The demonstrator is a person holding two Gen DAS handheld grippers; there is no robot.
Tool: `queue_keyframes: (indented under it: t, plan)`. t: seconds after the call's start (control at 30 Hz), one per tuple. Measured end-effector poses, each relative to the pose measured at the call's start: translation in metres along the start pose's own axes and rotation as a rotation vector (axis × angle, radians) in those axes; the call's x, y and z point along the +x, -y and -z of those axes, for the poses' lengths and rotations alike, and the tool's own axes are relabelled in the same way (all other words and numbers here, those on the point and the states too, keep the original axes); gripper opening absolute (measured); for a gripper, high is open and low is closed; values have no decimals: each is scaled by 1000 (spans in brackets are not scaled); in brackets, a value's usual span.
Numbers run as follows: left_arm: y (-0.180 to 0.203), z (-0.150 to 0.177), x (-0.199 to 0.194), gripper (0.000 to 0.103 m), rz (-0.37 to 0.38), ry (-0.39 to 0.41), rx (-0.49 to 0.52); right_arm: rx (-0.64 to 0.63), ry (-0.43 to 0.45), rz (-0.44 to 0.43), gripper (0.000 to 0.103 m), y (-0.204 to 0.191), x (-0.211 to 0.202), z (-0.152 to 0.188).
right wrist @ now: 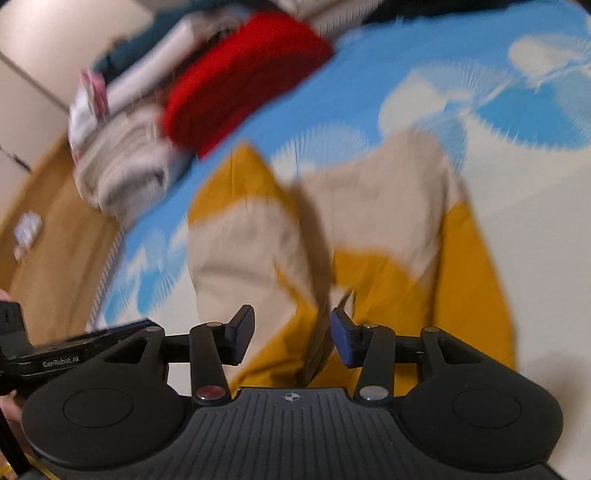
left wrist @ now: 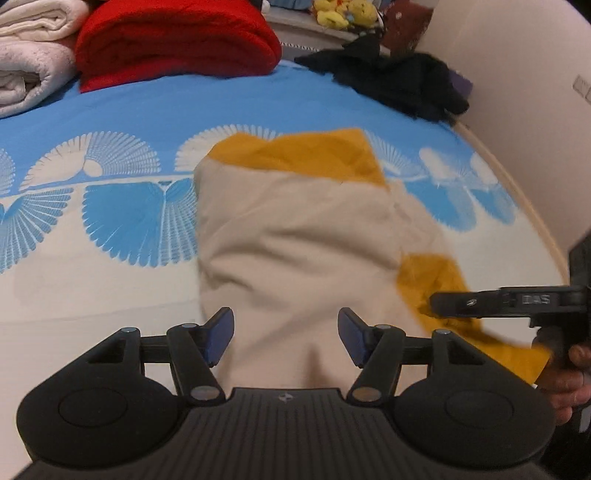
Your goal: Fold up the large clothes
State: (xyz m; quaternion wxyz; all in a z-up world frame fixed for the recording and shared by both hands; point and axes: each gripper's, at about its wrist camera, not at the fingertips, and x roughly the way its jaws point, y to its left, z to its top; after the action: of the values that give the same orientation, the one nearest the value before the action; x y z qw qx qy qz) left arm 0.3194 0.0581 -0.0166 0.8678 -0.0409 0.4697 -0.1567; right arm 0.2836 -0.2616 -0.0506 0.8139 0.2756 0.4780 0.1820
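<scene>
While both grippers hang over the bed, the sheet [left wrist: 147,110] spreads out beneath them, bright blue with white fan-shaped prints fading to plain cream nearer us. Far left at the head of it sits a rolled cream blanket [left wrist: 26,55], and next to that a fat red blanket [left wrist: 177,40], folded. Centre stage lies the garment [left wrist: 295,229], cream with mustard-yellow panels, lying rumpled down the middle of the bed. Further right, a heap of black clothing [left wrist: 399,81] near the pale wall [left wrist: 517,74], with yellow plush toys [left wrist: 343,13] on a shelf behind.

Left gripper [left wrist: 286,338]: jaws apart, blue pads clear of the cloth, nothing between them but the cream fabric lying below. Right gripper [right wrist: 291,338]: jaws also apart, poised over a mustard fold, and a ridge of cloth rises between them; the blur keeps me from saying whether the pads touch it.

Writing now: "GenRobot.AI" reads clearly on the side of the left gripper as the right camera catches it. The lettering on the other tool in the left view is too smeared to read.

Only the right view, heavily blurred, shows the brown floor [right wrist: 48,229] beside the bed. Only the left view shows a hand [left wrist: 574,384] wrapped round the right gripper's grip.
</scene>
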Motion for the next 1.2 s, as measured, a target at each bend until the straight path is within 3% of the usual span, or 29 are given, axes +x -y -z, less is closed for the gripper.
queue_keyframes:
  t: [0.13,0.2,0.23,0.27,0.37,0.47,0.57,0.63,0.7,0.8,0.83,0.87,0.93,1.07,1.2]
  plan:
    - [-7,-4,-2,68,-6,-1,46,20,-98,51,47,-6,26,9]
    - [-4,-5,-5,68,-6,3,59,-19,-89,26,29,-12,24,10]
    - [-2,-6,-3,68,-8,4,61,-41,-76,10,11,-15,21,10]
    - [2,-7,-2,68,-13,8,64,-59,-60,-17,6,-17,15,10]
    - [12,-6,-5,68,-22,21,71,-70,33,-120,4,-16,-18,3]
    - [18,-11,-3,69,-26,49,60,-76,174,-197,0,-4,-67,-3]
    - [29,-15,-1,70,-1,72,54,-17,328,-179,0,34,-120,-7]
    - [41,-17,5,76,10,73,83,35,341,-101,0,64,-133,-6]
    - [51,-17,13,76,-4,75,116,71,277,-16,0,85,-125,-1]
    - [53,-17,21,76,-22,65,98,-24,234,-29,4,77,-113,1]
    - [50,-17,20,76,-26,70,78,-49,218,-29,12,69,-107,2]
    - [46,-17,19,76,-31,76,60,-66,199,-38,28,59,-101,1]
    - [39,-15,16,76,-46,88,38,-98,183,-84,45,41,-86,5]
    - [24,-10,13,76,-74,79,26,-121,94,-89,46,11,-42,2]
    - [14,-5,7,76,-97,74,34,-69,-20,15,46,-2,7,-1]
